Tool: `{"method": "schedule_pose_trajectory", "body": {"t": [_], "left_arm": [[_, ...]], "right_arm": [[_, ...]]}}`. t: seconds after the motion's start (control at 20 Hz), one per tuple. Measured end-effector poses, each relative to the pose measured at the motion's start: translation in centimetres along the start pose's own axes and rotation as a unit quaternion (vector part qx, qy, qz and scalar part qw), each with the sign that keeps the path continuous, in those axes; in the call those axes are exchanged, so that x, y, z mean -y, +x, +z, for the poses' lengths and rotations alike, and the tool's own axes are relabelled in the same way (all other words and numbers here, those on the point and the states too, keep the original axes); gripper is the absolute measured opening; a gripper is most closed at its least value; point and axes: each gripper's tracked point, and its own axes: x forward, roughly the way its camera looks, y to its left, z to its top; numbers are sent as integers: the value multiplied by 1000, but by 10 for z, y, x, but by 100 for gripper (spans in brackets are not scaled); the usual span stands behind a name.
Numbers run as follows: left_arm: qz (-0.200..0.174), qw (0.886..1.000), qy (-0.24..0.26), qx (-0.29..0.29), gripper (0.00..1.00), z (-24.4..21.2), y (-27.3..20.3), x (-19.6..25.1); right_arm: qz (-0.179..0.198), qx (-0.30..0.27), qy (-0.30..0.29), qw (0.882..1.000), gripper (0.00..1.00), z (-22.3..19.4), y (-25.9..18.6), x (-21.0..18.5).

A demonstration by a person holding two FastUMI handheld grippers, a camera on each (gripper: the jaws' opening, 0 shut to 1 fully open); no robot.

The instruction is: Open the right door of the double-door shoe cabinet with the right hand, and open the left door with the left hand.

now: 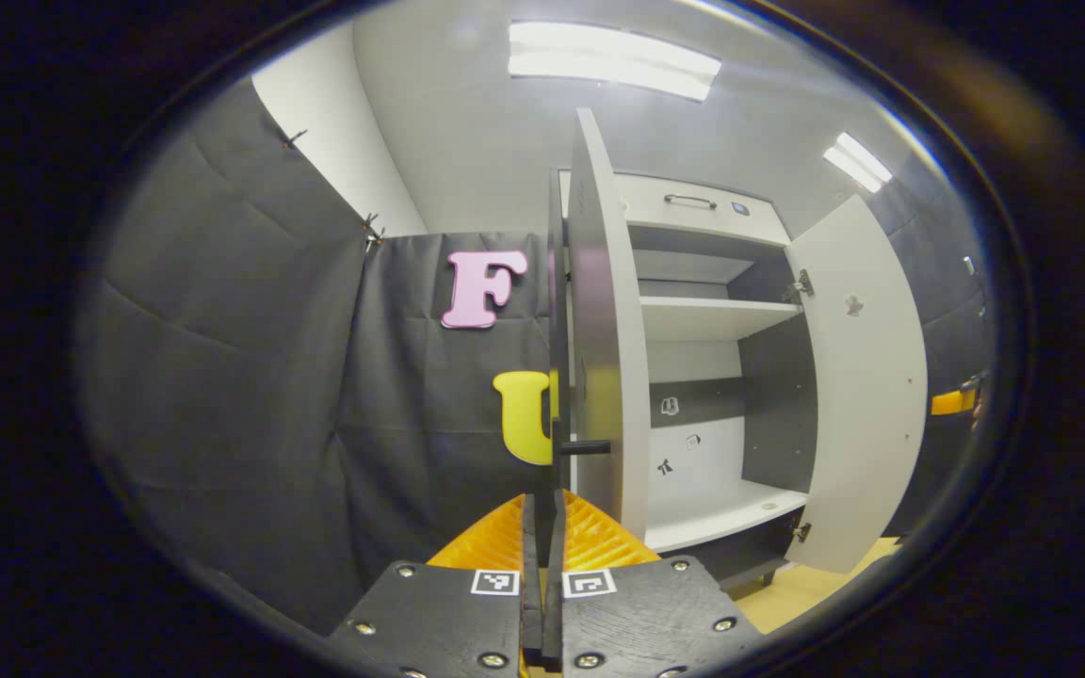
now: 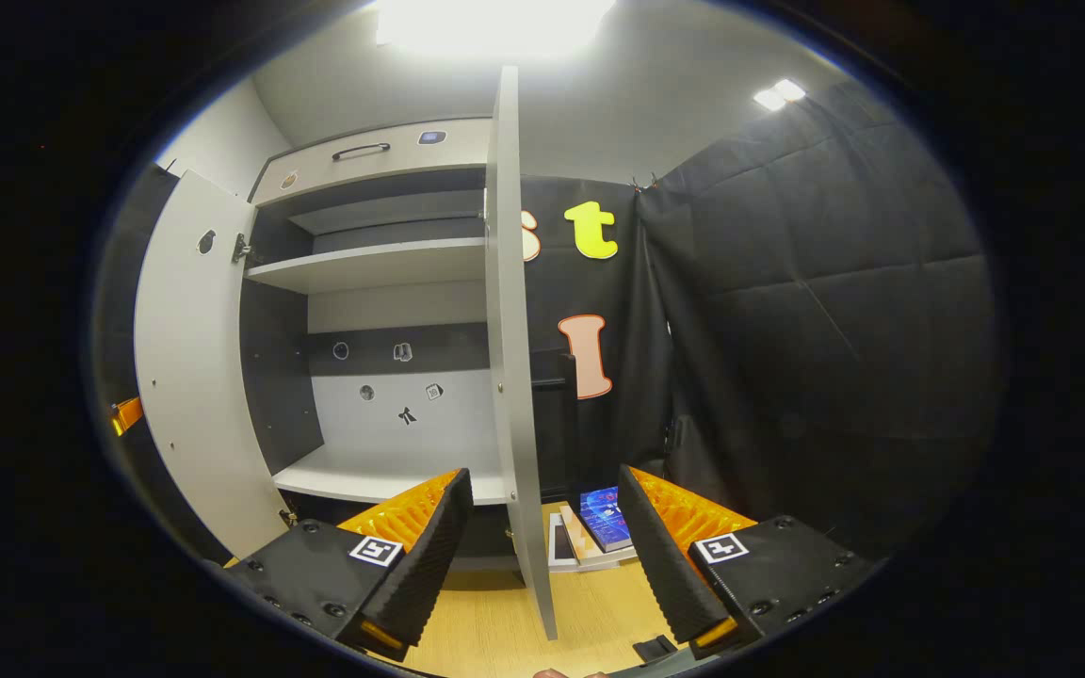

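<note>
Doors of the shoe cabinet both stand swung out. Your left tongs are closed down to a thin slit, and the left door rises edge-on straight ahead of them; its dark handle sticks out sideways just beyond the fingertips, but you cannot tell from here whether the fingers actually press on the door's edge. Off to the right of those tongs, the right door hangs wide open. Your right tongs are spread wide with nothing between the fingers except that right door's lower edge, which stands between them, clear of both. Books lie on the floor just past it.
</note>
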Motion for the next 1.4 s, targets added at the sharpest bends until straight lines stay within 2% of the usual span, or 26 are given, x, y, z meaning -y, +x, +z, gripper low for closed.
{"method": "schedule_pose_trajectory", "body": {"t": [0.25, 0.3, 0.35, 0.4, 0.45, 0.5, 0.7, 0.75, 0.8, 0.9, 1.0, 1.05, 1.1, 1.15, 1.25, 1.3, 1.35, 1.4], "left_arm": [[-5, 1000, 18, 0, 1, 15, -20, 18], [-13, 1000, 28, -3, 9, 15, -24, 29], [-17, 999, 41, -4, 32, 16, -29, 40], [-16, 999, 50, -4, 54, 13, -37, 47], [-16, 998, 55, -6, 77, 10, -41, 56], [-20, 998, 55, -11, 100, 5, -50, 66], [-37, 998, 37, -41, 100, -20, -66, 105], [-36, 998, 35, -44, 100, -24, -69, 108], [-33, 998, 30, -48, 100, -28, -71, 111], [-30, 998, 11, -57, 100, -42, -76, 118], [-10, 997, 3, -80, 98, -62, -81, 113], [1, 995, 1, -95, 100, -73, -84, 110], [4, 994, -1, -108, 100, -84, -87, 111], [3, 992, -4, -124, 100, -95, -91, 111], [0, 989, -9, -150, 100, -112, -98, 113], [-3, 988, -11, -157, 98, -117, -101, 115], [-6, 987, -13, -161, 100, -120, -102, 116], [-8, 987, -13, -162, 100, -120, -101, 118]], "right_arm": [[25, 8, 17, 1000, 97, 4, 5, -16], [31, 7, 14, 999, 97, 3, 6, -20], [35, 5, 9, 999, 97, 2, 8, -21], [40, 6, 7, 999, 92, 1, 8, -24], [45, 8, 9, 999, 97, 2, 7, -28], [50, 10, 12, 999, 97, 2, 7, -33], [64, 7, 15, 998, 97, -11, 5, -45], [64, 6, 14, 998, 92, -16, 1, -48], [62, 5, 14, 998, 97, -22, -3, -50], [59, 2, 14, 998, 97, -33, -11, -52], [55, -3, 16, 998, 97, -45, -20, -53], [51, -5, 17, 999, 97, -49, -26, -52], [48, -6, 16, 999, 92, -54, -30, -51], [44, -7, 15, 999, 97, -57, -34, -51], [38, -11, 20, 999, 97, -65, -39, -52], [39, -13, 25, 999, 92, -68, -41, -54], [39, -16, 30, 999, 97, -70, -42, -57], [41, -17, 34, 998, 96, -72, -43, -58]]}}
